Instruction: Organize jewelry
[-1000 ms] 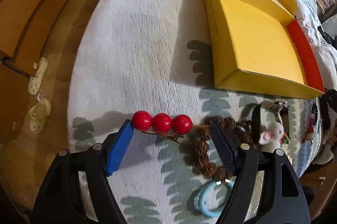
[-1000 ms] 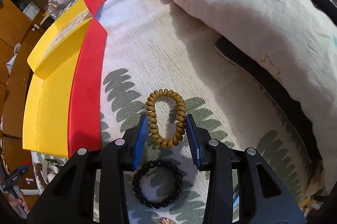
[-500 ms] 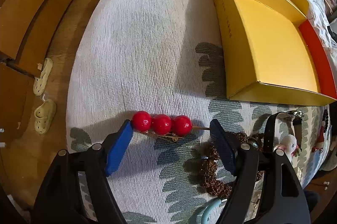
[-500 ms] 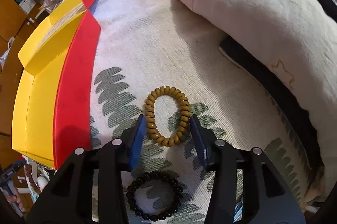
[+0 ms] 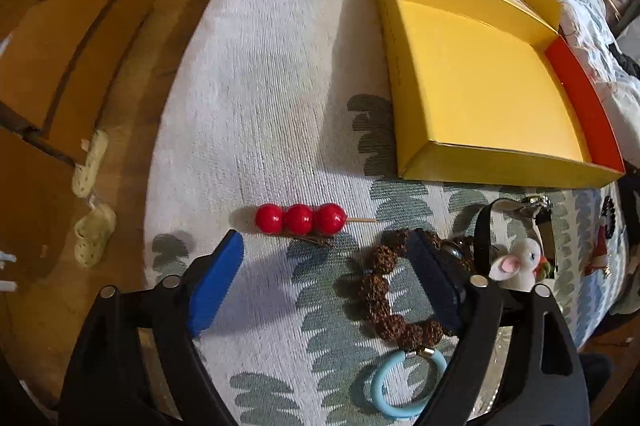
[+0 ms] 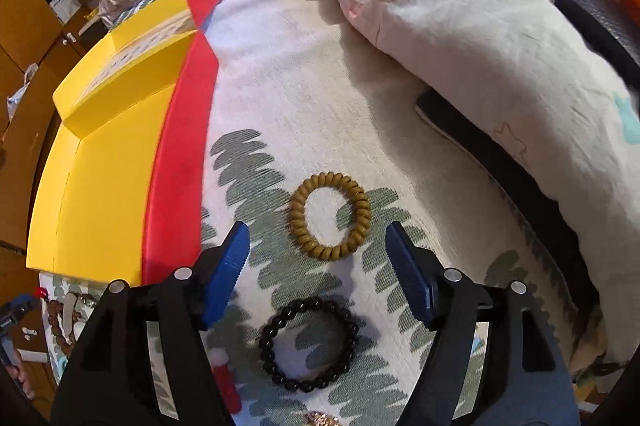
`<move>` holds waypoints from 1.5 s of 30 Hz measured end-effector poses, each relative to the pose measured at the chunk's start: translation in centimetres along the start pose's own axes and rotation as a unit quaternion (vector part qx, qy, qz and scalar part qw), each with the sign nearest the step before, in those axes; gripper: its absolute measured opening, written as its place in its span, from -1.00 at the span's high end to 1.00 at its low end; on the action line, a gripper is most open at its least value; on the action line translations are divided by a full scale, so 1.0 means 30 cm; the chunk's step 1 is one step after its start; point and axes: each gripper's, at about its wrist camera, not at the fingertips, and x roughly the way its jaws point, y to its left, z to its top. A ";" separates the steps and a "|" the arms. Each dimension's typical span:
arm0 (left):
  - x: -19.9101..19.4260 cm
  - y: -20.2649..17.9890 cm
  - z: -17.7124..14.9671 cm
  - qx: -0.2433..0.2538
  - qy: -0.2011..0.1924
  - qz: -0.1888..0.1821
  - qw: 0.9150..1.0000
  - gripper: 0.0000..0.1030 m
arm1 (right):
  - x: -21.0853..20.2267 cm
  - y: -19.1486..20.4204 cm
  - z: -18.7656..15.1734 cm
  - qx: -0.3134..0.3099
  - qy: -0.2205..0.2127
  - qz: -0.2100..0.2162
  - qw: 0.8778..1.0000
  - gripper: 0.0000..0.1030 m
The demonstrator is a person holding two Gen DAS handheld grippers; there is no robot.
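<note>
both hand-held grippers agape; red bead hairpin (image 5: 300, 219) on bedspread (image 5: 260, 85)

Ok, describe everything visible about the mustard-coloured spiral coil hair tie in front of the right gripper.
The mustard-yellow spiral coil hair tie is a closed ring of tightly wound, plastic-looking coils, slightly oval. It lies flat on the cream bedspread with the grey-green leaf pattern, partly over a leaf motif. Nothing touches it: the right gripper is open just short of it, the black beaded bracelet lies apart nearer the camera, and the red-edged yellow box sits apart beside it.

Black plastic left gripper (image 5: 326, 276) and right gripper (image 6: 318, 264), blue ribbed pads, silver screws.
</note>
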 end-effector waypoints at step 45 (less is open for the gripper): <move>-0.251 -0.247 -0.397 0.003 -0.165 0.143 0.976 -0.89 | -0.252 0.134 -0.610 -0.100 -0.044 0.002 0.994 -0.78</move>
